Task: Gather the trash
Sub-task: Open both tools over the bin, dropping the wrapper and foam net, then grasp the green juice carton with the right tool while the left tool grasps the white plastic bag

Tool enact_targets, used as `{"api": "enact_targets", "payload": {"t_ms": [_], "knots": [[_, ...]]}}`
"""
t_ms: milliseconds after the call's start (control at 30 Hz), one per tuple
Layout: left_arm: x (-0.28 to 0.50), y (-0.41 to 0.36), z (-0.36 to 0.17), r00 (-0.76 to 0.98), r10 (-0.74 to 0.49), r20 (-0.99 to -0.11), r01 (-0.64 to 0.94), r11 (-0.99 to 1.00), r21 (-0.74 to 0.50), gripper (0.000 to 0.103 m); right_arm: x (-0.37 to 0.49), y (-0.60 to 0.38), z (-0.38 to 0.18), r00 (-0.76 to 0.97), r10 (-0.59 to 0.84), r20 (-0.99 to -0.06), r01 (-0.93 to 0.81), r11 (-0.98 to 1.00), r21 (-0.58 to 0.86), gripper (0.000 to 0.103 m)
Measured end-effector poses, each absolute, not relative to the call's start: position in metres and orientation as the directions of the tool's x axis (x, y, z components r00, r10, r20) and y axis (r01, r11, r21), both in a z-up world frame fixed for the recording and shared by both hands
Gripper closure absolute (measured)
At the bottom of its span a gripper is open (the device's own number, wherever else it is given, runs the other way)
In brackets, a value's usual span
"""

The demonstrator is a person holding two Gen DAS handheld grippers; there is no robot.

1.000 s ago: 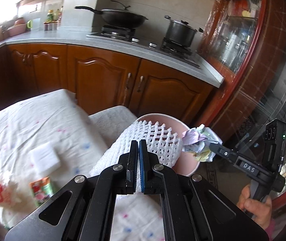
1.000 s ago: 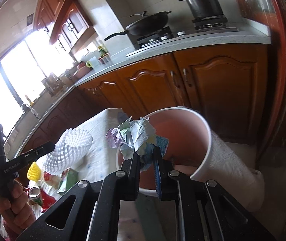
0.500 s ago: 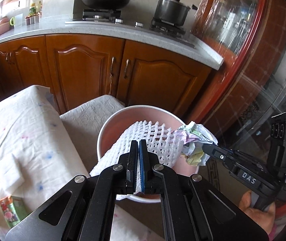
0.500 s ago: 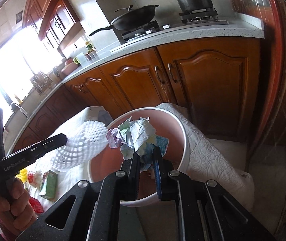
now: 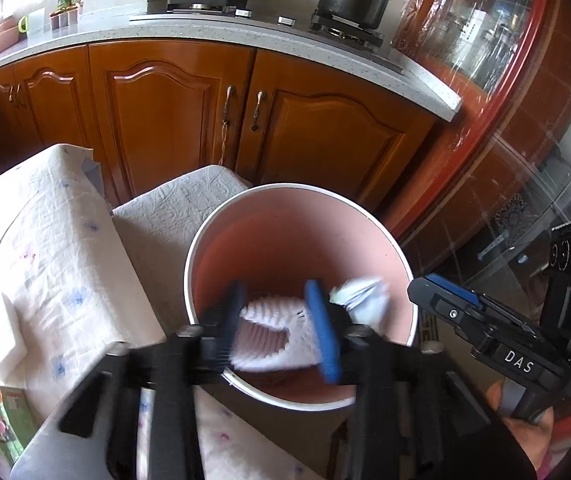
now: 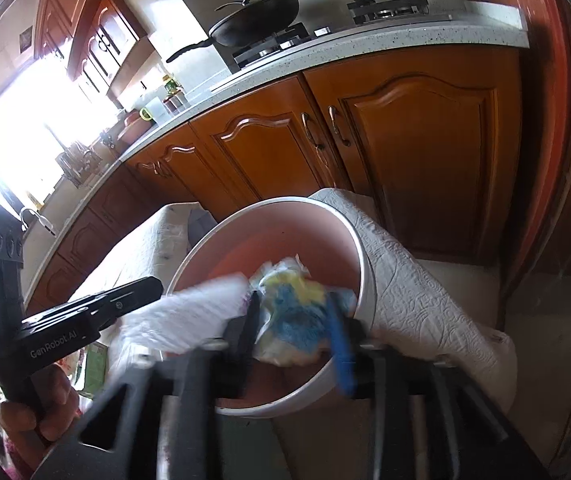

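A pink trash bin with a white rim (image 5: 365, 208) (image 6: 365, 276) stands beside the table. My left gripper (image 5: 279, 320) is open over the bin's mouth; the white foam net (image 5: 273, 332) is blurred between its spread fingers, falling into the bin. My right gripper (image 6: 295, 320) is open too, over the bin; the crumpled paper wad (image 6: 297, 312), blue, yellow and white, is blurred between its fingers. The wad also shows in the left wrist view (image 5: 361, 300), and the net in the right wrist view (image 6: 189, 316).
The table with a white dotted cloth (image 5: 45, 264) lies left of the bin, with a green and red wrapper (image 5: 1, 416) on it. A white quilted cover (image 6: 425, 304) drapes beside the bin. Wooden kitchen cabinets (image 5: 189, 112) stand behind.
Both grippers have opened over the bin. The foam net and the paper wad, held shut before, are now loose and dropping. Both grippers moved further over the bin's mouth.
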State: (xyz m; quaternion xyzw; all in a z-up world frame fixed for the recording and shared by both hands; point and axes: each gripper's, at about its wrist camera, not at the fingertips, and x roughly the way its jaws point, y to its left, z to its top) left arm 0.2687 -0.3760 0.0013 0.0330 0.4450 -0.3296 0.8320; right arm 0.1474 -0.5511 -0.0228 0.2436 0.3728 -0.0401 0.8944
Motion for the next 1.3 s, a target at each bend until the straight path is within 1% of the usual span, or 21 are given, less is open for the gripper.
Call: {"api": "enact_targets", "payload": {"t_ms": [33,367,467,533,600,700,833,967,1033,1200,1300], "knots": [[0.268,-0.375,0.002,0.39,-0.518,-0.761,0.576,0.782,-0.237,0.065,0.146,-0.552,-0.023,0.722,0.106,-0.683,0.256,0.877,0.407,0.051],[0.257,-0.343,0.01,0.412,-0.521,-0.748,0.543,0.799,-0.257,0.065,0.135,-0.546,-0.017,0.741,0.116,-0.661,0.251,0.866,0.433,0.051],[0.252,-0.324,0.014,0.43,-0.519,-0.739,0.519,0.812,-0.268,0.065,0.131,-0.536,-0.013,0.752,0.128,-0.647,0.231,0.868,0.44,0.042],[0.247,-0.307,0.018,0.448,-0.516,-0.73,0.503,0.821,-0.272,0.065,0.129,-0.529,-0.009,0.761,0.135,-0.634,0.216,0.87,0.443,0.032],[0.241,-0.292,0.023,0.47,-0.511,-0.72,0.489,0.83,-0.27,0.064,0.126,-0.519,-0.005,0.774,0.151,-0.615,0.193,0.869,0.456,0.026],[0.233,-0.264,0.032,0.504,-0.503,-0.702,0.465,0.843,-0.27,0.061,0.123,-0.503,0.002,0.787,0.167,-0.594,0.164,0.871,0.463,0.021],[0.225,-0.23,0.04,0.537,-0.492,-0.685,0.428,0.859,-0.28,0.06,0.123,-0.477,0.012,0.796,0.194,-0.573,0.123,0.876,0.466,0.017],[0.217,-0.192,0.046,0.573,-0.472,-0.67,0.386,0.877,-0.287,0.058,0.125,-0.449,0.019,0.798,0.223,-0.56,0.074,0.886,0.458,0.016],[0.214,-0.174,0.049,0.589,-0.46,-0.664,0.362,0.885,-0.291,0.054,0.128,-0.434,0.02,0.793,0.245,-0.558,0.048,0.888,0.458,0.016],[0.207,-0.128,0.053,0.627,-0.423,-0.654,0.307,0.906,-0.291,0.054,0.137,-0.4,0.019,0.772,0.288,-0.567,0.004,0.889,0.457,0.016],[0.207,-0.102,0.054,0.651,-0.398,-0.647,0.269,0.917,-0.293,0.051,0.142,-0.378,0.017,0.76,0.308,-0.572,-0.026,0.894,0.448,0.016]]}}
